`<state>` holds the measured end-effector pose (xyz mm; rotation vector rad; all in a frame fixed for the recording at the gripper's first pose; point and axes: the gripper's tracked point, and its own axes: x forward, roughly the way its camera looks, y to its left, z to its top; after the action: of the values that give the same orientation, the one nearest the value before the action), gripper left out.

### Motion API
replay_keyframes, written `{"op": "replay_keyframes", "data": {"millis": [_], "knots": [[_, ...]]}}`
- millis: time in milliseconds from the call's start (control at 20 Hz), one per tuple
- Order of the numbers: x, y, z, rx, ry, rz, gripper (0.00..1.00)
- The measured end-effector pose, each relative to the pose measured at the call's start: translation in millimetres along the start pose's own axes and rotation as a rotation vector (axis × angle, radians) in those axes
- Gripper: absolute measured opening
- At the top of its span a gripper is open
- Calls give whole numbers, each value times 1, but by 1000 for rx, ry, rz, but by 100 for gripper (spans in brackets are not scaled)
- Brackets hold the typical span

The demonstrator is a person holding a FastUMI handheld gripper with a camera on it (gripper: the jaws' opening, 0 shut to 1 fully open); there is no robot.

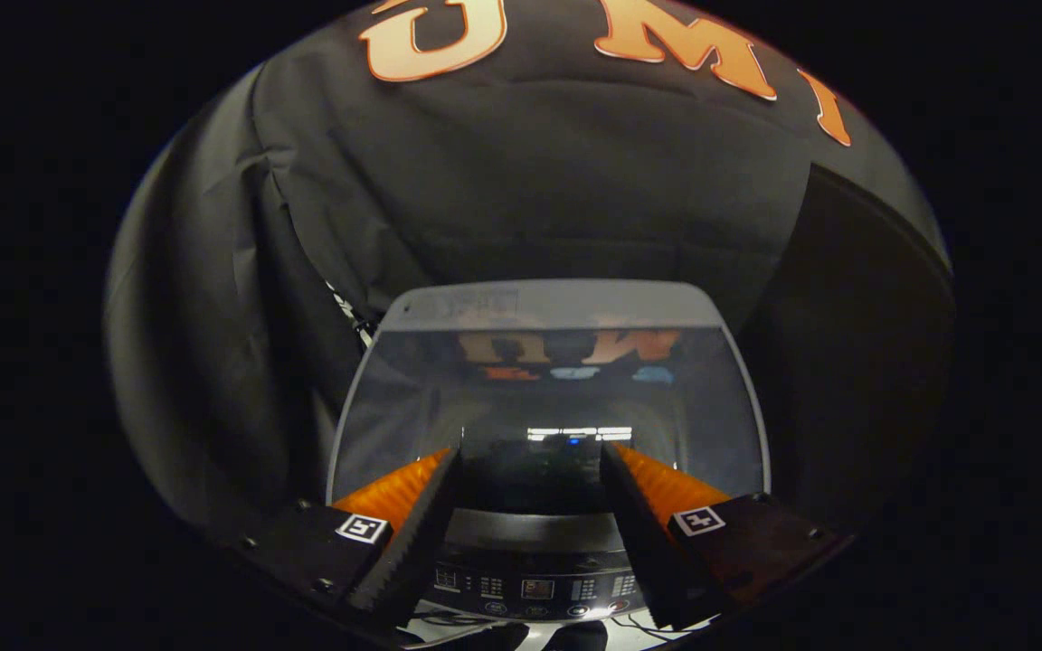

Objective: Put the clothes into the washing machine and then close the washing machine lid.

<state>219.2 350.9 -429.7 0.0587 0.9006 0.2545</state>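
A top-loading washing machine (546, 307) stands just ahead of me against the booth's black cloth. Its glossy dark glass lid (546, 398) lies flat and shut, mirroring the cloth and some lights. The control panel (535, 589) with small displays and buttons runs along the near edge, below and between my fingers. My gripper (530, 452) hovers over the front part of the lid, open, with a wide gap and nothing between the fingers. I see no clothes.
Black cloth (521, 181) hangs close behind and to both sides of the machine. A dark panel (856, 362) stands to the machine's right. A cable (351, 312) shows at the machine's back left corner.
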Motion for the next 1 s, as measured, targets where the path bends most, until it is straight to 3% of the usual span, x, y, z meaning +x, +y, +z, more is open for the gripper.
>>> {"op": "replay_keyframes", "data": {"millis": [200,400,800,1000], "knots": [[1,2,-6,19,18,7,98],[-18,1,22,14,-54,17,98],[-108,-26,106,3,-401,23,98],[-179,-57,136,17,-518,14,98]]}}
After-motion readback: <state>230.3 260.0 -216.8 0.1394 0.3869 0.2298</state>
